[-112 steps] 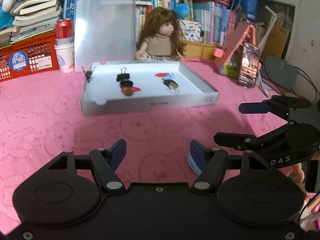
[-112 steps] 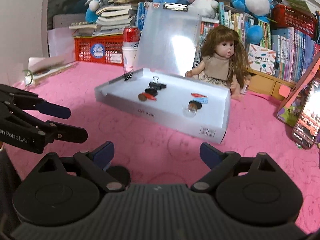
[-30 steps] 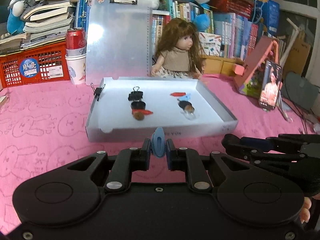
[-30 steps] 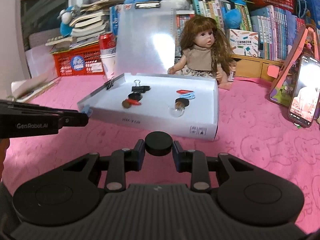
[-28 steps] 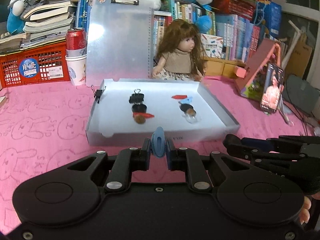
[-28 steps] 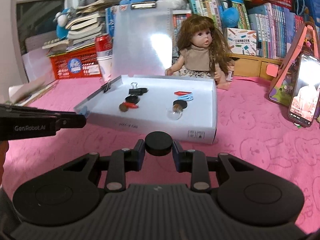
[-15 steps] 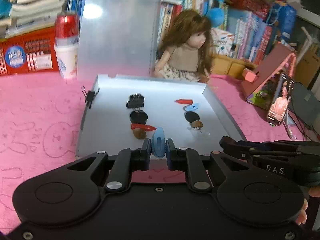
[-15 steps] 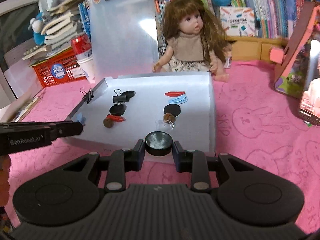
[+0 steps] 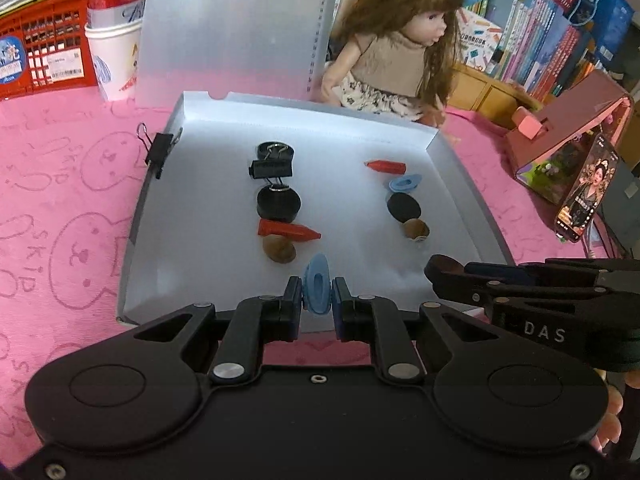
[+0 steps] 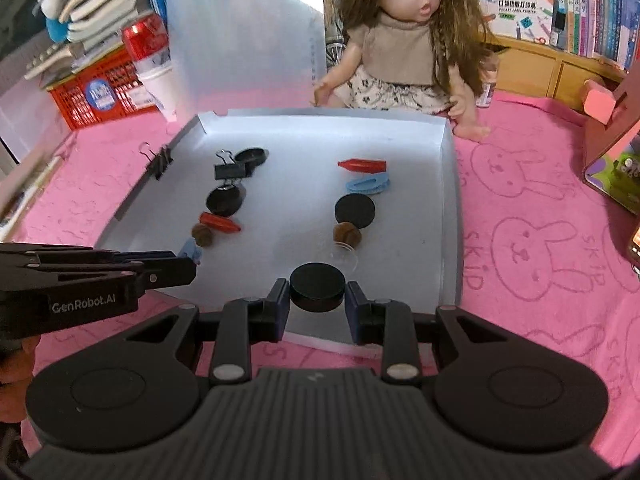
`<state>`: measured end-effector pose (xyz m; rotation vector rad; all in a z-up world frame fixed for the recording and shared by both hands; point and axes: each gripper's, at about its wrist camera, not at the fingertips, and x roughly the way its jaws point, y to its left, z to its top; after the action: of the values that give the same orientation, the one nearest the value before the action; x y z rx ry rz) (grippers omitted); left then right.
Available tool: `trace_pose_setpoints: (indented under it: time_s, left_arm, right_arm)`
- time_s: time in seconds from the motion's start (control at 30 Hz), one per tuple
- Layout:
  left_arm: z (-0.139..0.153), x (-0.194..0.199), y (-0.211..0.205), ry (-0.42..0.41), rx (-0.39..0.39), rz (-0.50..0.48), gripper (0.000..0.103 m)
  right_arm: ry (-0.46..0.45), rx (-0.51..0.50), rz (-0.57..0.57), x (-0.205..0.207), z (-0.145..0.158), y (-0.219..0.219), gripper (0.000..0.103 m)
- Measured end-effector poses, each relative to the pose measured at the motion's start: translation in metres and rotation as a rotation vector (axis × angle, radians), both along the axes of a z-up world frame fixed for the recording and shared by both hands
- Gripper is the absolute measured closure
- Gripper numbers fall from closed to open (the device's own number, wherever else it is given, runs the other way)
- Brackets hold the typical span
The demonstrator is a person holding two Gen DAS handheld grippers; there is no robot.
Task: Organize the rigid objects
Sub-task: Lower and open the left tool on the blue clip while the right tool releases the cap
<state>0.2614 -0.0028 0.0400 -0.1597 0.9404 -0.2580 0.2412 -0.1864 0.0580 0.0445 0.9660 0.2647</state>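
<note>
Left hand-held gripper (image 9: 317,309) clamped on blue clip (image 9: 317,289), right hand-held gripper (image 10: 317,307) on black disc (image 10: 317,286), both over tray (image 10: 450,216).

"GenRobot.AI" marks the left claw (image 10: 188,258), "DAS" the right claw (image 9: 436,270), "SKIP" the pink cloth (image 10: 532,216).

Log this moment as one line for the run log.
left gripper: shut on blue clip | right gripper: shut on black disc | both over white tray near edge | nothing released
</note>
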Motion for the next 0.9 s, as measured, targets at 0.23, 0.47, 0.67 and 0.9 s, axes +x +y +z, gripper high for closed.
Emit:
trace_pose_setpoints:
  time_s: [0.23,0.47,0.67,0.9]
  left_arm:
    - [-0.008,0.006,0.000,0.000,0.013,0.015,0.088]
    - [-0.016,0.006,-0.003,-0.032,0.046,0.024,0.088]
    - [-0.021,0.007,-0.007,-0.046,0.060,0.025,0.088]
    - [-0.022,0.006,-0.009,-0.075,0.076,0.030,0.087]
  right_arm:
    - [0.030,-0.015,-0.010,0.011,-0.010,0.006,0.067]
    - [0.004,-0.039,-0.018,0.012,-0.018,0.008,0.067]
    - [-0.008,-0.046,-0.019,0.011,-0.020,0.010,0.067]
    - [-0.028,-0.040,-0.028,0.011,-0.022,0.010,0.062]
